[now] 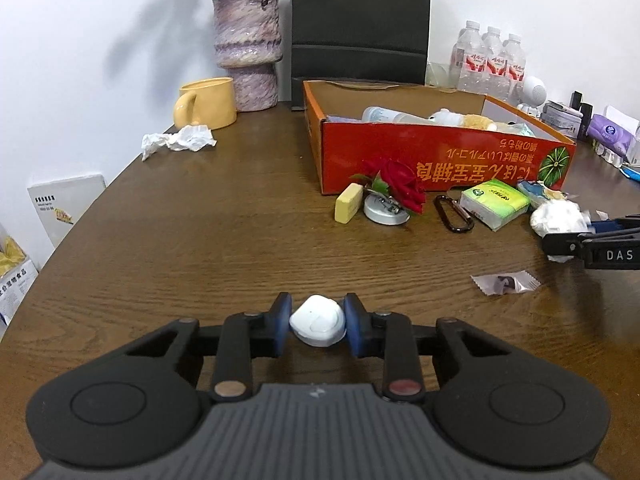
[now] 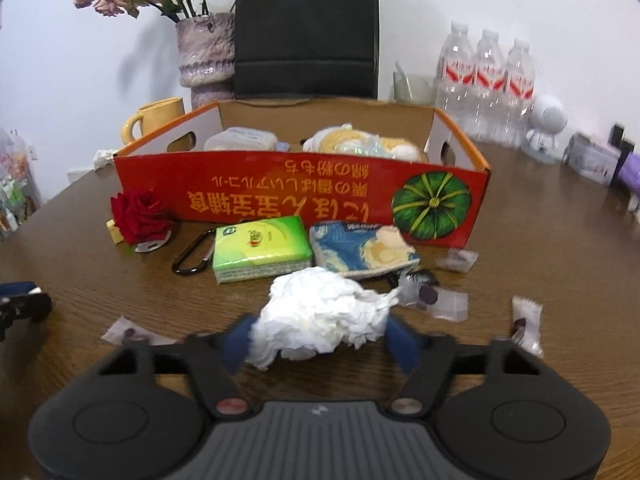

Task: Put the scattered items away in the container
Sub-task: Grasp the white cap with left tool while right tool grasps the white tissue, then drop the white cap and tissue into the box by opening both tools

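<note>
Between the blue pads of the left claw (image 1: 317, 322), left wrist view, a small white case (image 1: 318, 321) was pinched just above the surface (image 1: 200, 220). Ahead and to the right of this claw stood the red box (image 1: 440, 160), already holding a bottle and soft items; the task appeared partly done. Before the box's near wall, a yellow eraser (image 1: 349, 203), a red rose (image 1: 400, 184), a carabiner (image 1: 454, 214) and a green tissue pack (image 1: 494, 204) lay unsorted. Right wrist view: the right claw (image 2: 318, 340) was closed on a crumpled white tissue (image 2: 320, 316). Directly ahead lay the green tissue pack (image 2: 260, 248) and a blue pouch (image 2: 360, 248); candy wrappers (image 2: 440, 300) lay to the right, all outside the box (image 2: 300, 196).
</note>
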Motion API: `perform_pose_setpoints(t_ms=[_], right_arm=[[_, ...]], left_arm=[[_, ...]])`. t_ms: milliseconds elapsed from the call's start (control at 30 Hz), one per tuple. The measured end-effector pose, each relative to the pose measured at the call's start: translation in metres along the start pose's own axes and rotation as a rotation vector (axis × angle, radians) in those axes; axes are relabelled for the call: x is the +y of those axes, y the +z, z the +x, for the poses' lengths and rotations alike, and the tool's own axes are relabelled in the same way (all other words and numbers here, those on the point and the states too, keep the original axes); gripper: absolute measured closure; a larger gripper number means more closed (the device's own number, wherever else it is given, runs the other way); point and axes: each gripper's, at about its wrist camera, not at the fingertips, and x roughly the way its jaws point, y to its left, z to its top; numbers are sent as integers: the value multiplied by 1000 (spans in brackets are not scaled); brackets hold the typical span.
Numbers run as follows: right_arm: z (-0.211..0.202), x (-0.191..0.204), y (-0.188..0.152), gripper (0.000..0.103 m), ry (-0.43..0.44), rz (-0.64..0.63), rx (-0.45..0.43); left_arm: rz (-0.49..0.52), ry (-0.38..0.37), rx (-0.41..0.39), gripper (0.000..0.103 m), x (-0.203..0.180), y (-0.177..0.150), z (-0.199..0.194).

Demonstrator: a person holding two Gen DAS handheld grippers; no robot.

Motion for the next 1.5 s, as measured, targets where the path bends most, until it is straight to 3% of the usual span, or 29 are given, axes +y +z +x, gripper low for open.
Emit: perform_pose_setpoints(t_ms=[33,100,233,400,700,833,967,1233,1500], right_arm=[[-1,-1,0,72,10,7,-5],[-2,-1,-2,83,4,4,-17],[-4,-3,-5,90,11,8,-35],[-12,-3,-7,96,21,5,-72],[-36,-3,-8,96,59,-2,-151],[-48,-4,5,96,70,-40,-203],[-47,-15,43,96,60,-59,-236],[3,-44,122,96,21,17,-285],[90,-58,155,96,20,68,-126]], left_arm=[[-3,2,-4,74,-1,0,1],[-7,4,-9,74,-3,1,3],[-7,17,-23,74,-7,1,4],[-25,19,-29,74,-7,0,3],[-24,-14,-65,74,-15,10,-11],[-24,-59,-125,74,-18,37,-26],[-18,-72,-199,74,-27,79,-27],[-116,-79,-275,74,-47,148,23],[-163,-41,-150,74,-40,175,114]])
